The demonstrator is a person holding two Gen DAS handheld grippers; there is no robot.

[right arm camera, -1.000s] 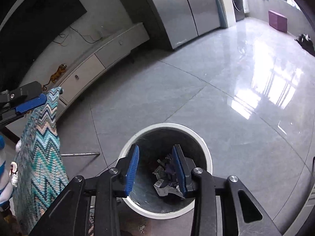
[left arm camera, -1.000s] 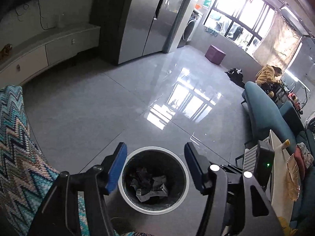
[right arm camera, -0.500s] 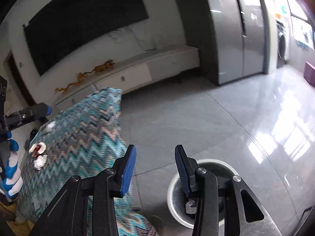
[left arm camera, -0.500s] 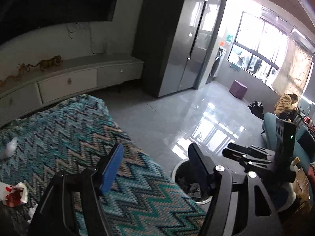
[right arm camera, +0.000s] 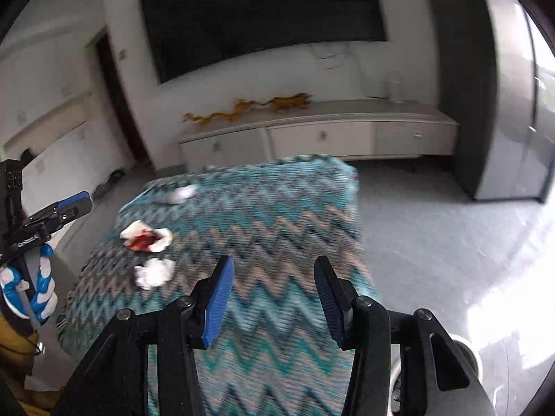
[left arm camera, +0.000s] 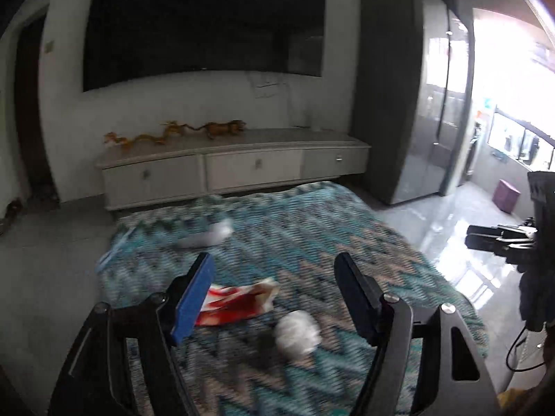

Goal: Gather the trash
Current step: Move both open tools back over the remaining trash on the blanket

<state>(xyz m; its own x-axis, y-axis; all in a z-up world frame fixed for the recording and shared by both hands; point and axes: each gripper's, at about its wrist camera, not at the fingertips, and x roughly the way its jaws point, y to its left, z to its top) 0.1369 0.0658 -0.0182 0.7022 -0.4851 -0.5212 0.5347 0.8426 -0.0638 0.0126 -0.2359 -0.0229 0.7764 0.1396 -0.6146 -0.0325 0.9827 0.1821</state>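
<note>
A: What lay nearest the left gripper (left arm camera: 274, 298)?

B: Its jaws stood spread with nothing between them, above a table under a zigzag cloth (left arm camera: 381, 242). Just beyond the fingertips sat a white paper wad (left arm camera: 297, 333) and a red-and-white wrapper (left arm camera: 239, 301), toward the cloth's near-left part. Further back, near the far-left corner, was a pale scrap (left arm camera: 211, 237), too blurred to name.

A: And the right gripper (right arm camera: 272, 300)?

B: Its jaws were opening, empty, over the cloth's near edge. A white-and-blue gloved hand (right arm camera: 29, 291) held the other gripper at the left edge of that view. The trash bin (right arm camera: 470, 355) showed only as a sliver of rim behind the right finger, on the floor beside the table.

A: Behind all that?

B: A low white cabinet (left arm camera: 236, 170) with gold dragon figures (left arm camera: 173, 133), a dark screen (left arm camera: 204, 24) above, and a tall grey cupboard (left arm camera: 412, 111).

A: What had changed?

B: A second earlier both grippers hung over the bin; they had swung to the table since.
</note>
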